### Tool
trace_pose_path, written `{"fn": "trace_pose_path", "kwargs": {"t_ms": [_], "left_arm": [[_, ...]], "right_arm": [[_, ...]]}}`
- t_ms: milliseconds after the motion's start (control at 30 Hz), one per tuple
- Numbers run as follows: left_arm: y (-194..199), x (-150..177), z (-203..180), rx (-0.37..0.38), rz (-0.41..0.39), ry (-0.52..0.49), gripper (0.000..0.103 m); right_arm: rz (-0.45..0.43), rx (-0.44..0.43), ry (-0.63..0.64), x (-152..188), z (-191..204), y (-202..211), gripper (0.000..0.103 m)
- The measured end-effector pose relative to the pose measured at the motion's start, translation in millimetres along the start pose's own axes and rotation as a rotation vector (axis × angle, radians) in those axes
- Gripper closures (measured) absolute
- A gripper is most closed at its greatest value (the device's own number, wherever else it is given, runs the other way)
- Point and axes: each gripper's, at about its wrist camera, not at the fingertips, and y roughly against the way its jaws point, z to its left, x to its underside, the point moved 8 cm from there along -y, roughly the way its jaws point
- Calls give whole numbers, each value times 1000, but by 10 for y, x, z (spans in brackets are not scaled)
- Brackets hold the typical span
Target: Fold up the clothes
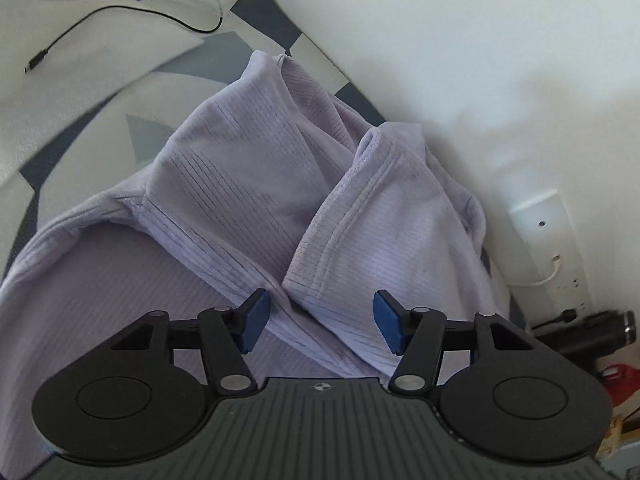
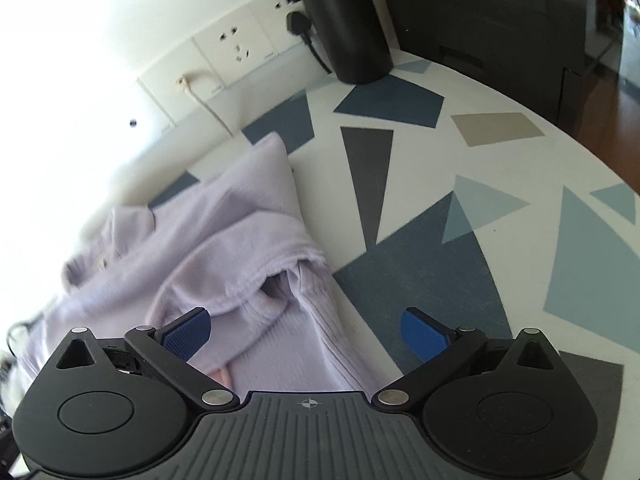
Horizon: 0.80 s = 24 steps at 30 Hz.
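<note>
Lavender garment [image 1: 224, 184] is lying rumpled on the patterned table [image 2: 420, 280] beside the wall, sleeves seemingly flopping inward over the body, so tidy folding is looking unfinished, while left tongs [image 1: 321, 320] and right tongs [image 2: 306, 334] are hovering spread, gripping nothing.

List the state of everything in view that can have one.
Left tool: open, empty, above the garment.
Right tool: open, empty.
Lilac ribbed garment: crumpled, unfolded, on the patterned table.
Sleeve cuff: gaping open.
Wall socket: unused.
Black plug: plugged in.
</note>
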Motion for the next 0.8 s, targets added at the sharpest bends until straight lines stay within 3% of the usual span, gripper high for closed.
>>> {"fn": "trace_pose_path", "kwargs": {"t_ms": [67, 133, 300, 400, 467, 600, 733, 800], "left_arm": [[15, -23, -39, 7, 0, -1, 52], [50, -45, -88, -1, -1, -25, 69], [135, -97, -206, 13, -18, -86, 64], [-29, -138, -102, -62, 0, -92, 62], [-124, -88, -21, -72, 26, -58, 62], [-181, 25, -57, -28, 22, -63, 62], [-154, 45, -154, 103, 14, -2, 62], [-150, 55, -193, 123, 13, -8, 62]], "right_arm": [[0, 0, -7, -7, -5, 8, 2], [1, 1, -14, -15, -11, 16, 2], [-1, 3, -26, -27, -25, 35, 3], [-1, 13, -25, -16, -36, 22, 2], [3, 26, -32, -14, -50, -1, 3], [13, 38, -11, 9, -38, -24, 2], [19, 40, 7, 34, -9, -28, 3], [19, 38, 11, 35, 3, -25, 2]]}}
